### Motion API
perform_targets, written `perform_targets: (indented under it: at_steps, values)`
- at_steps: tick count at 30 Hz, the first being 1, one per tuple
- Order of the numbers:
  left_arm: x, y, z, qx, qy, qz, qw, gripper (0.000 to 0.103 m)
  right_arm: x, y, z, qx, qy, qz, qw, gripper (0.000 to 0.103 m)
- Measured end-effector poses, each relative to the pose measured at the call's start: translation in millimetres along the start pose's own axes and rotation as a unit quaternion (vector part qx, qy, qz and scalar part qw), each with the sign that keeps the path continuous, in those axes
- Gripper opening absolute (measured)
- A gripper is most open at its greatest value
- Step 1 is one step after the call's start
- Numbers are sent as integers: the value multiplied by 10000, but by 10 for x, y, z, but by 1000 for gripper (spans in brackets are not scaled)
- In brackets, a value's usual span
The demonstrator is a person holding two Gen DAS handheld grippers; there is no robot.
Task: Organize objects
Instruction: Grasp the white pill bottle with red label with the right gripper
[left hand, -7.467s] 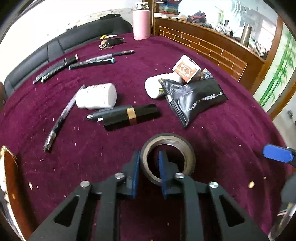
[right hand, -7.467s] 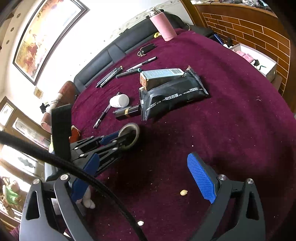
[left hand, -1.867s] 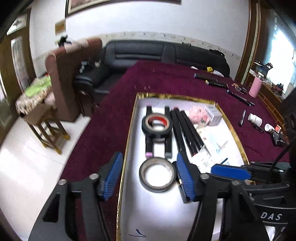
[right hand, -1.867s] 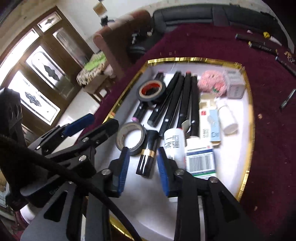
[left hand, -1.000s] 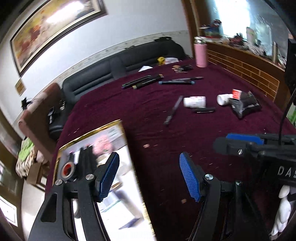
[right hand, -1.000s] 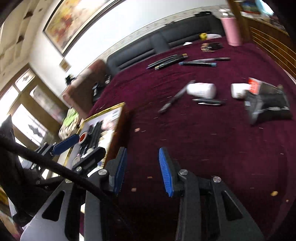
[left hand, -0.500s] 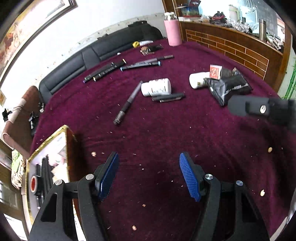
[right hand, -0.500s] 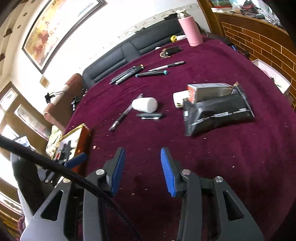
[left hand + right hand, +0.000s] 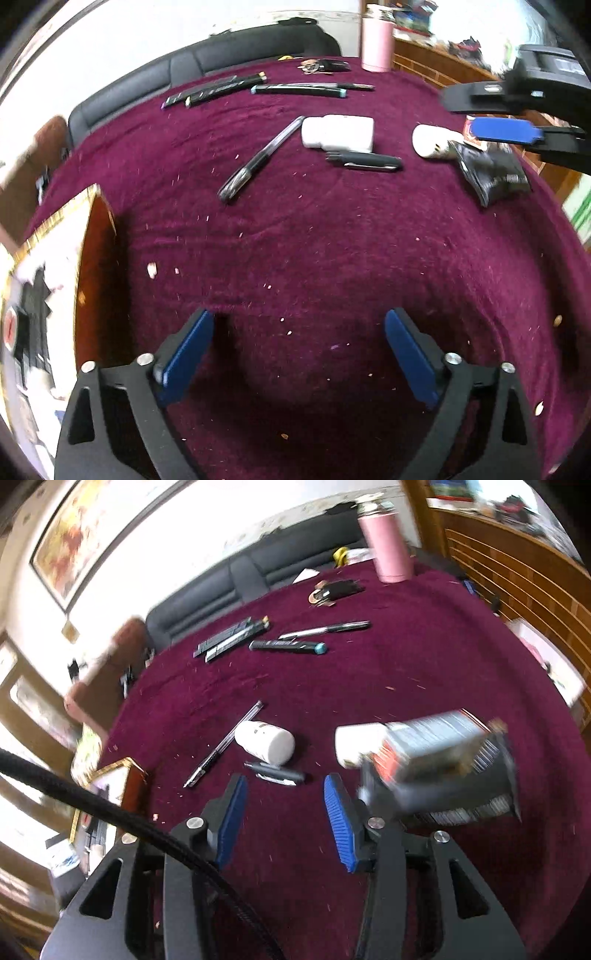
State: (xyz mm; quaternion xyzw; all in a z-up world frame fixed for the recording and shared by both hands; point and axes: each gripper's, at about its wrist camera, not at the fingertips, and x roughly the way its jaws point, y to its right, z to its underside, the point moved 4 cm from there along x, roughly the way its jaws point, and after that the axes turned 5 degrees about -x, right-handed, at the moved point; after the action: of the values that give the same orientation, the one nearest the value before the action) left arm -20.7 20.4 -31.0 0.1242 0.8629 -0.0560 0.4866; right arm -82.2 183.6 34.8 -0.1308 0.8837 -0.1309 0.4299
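Note:
My left gripper [image 9: 299, 317] hangs over bare maroon cloth, its jaws opening wide with nothing between them. A white bottle [image 9: 338, 133], a small black clip-on pen [image 9: 364, 161] and a clear pen [image 9: 258, 162] lie well ahead of it. My right gripper [image 9: 285, 781] is opening too, empty, with the black clip-on pen [image 9: 275, 771] just beyond its fingertips and the white bottle [image 9: 266, 742] behind that. To its right, blurred, lie a second white bottle [image 9: 356, 744], a box [image 9: 432, 738] and a black pouch [image 9: 461, 790]. One blue pad of the right gripper [image 9: 506, 131] shows at the left view's upper right.
The gold-rimmed tray [image 9: 88, 229] with sorted items sits at the left table edge. At the back lie dark markers [image 9: 232, 633], a teal-capped marker [image 9: 288, 646], a silver pen [image 9: 325, 629], keys [image 9: 334, 589] and a pink flask [image 9: 388, 546]. A black cable [image 9: 110, 812] crosses the right view.
Both grippers swung away from the tray toward the loose objects. The left jaws spread much wider and dropped closer to the cloth. The right jaws widened a little and neared the black clip-on pen.

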Motion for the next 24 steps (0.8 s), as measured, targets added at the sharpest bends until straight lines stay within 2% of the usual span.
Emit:
perform_targets:
  at_steps: [4, 8, 9, 15, 19, 24]
  values:
    - [-10, 4, 38, 44, 96, 36, 9999, 98, 431, -209, -217, -580, -454, 243, 9970, 42]
    - [-27, 18, 88, 38, 180, 82, 9998, 101, 807, -325, -381, -1150, -839, 725, 9871, 42]
    - [-33, 21, 93, 45, 180, 97, 9998, 101, 900, -341, -411, -1242, -980, 732, 9847, 42]
    - [-1, -11, 71, 60, 210, 120, 9997, 101, 1123, -310, -558, -1092, -1325, 577, 9835, 44]
    - [5, -9, 69, 63, 212, 118, 9997, 101, 1218, -320, -469, -969, -1622, 442, 9810, 43]
    - [16, -16, 55, 67, 213, 117, 9997, 101, 1128, -364, -311, -1217, -1556, 779, 9772, 38]
